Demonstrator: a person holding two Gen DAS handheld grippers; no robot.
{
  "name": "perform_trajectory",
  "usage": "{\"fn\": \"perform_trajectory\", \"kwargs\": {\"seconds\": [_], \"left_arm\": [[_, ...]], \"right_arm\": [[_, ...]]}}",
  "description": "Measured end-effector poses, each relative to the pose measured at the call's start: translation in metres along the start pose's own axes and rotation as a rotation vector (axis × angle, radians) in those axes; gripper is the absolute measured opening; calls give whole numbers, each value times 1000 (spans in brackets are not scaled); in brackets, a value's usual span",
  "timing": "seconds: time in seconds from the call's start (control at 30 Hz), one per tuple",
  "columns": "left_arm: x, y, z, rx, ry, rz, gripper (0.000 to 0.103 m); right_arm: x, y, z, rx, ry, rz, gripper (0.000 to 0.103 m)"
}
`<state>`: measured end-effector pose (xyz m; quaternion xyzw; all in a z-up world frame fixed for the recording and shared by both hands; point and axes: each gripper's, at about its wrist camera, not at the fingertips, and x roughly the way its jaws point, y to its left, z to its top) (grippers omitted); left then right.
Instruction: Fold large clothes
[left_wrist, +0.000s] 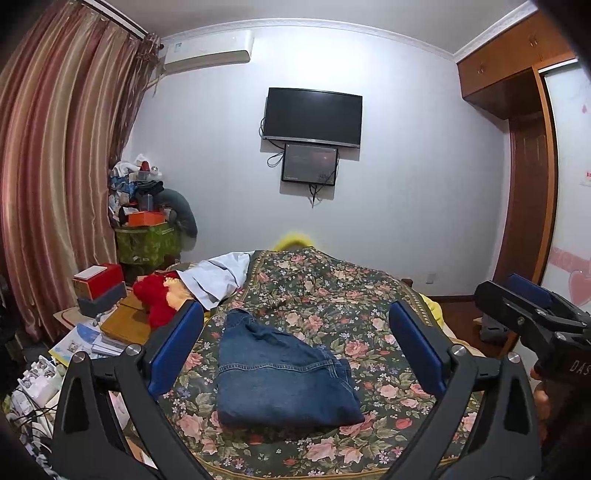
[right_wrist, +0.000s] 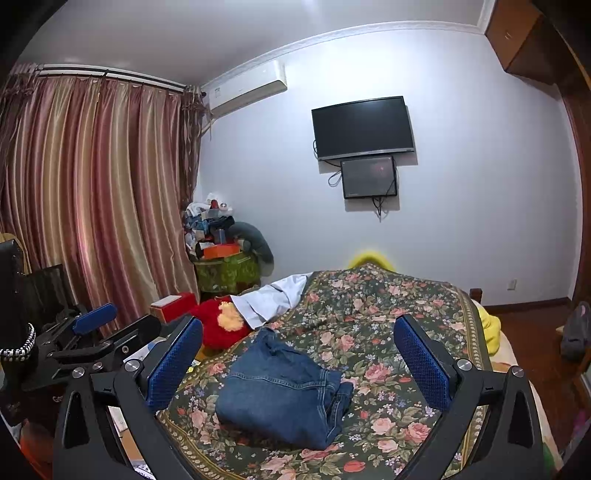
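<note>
From the left wrist, folded blue denim jeans (left_wrist: 280, 376) lie in a thick, stitched rectangle on a floral bedspread (left_wrist: 369, 314), framed by the left hand-held gripper (left_wrist: 295, 343), its blue textured pads spread wide and empty; the right hand-held gripper (left_wrist: 524, 306) intrudes at the edge. From the right wrist, the right hand-held gripper (right_wrist: 299, 354) likewise stands wide and empty above the jeans (right_wrist: 284, 395), whose layered folded edges show only here; the left hand-held gripper (right_wrist: 96, 325) appears beside striped satin curtains (right_wrist: 92, 192).
</note>
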<state>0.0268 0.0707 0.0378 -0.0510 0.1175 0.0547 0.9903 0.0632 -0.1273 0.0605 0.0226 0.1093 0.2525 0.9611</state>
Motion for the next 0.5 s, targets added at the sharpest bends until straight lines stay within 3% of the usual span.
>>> {"fn": "perform_trajectory", "kwargs": {"seconds": [0.5], "left_arm": [[0,-9,1,21,5,-10,101]], "right_arm": [[1,-1,1,3,1,-1,103]]}}
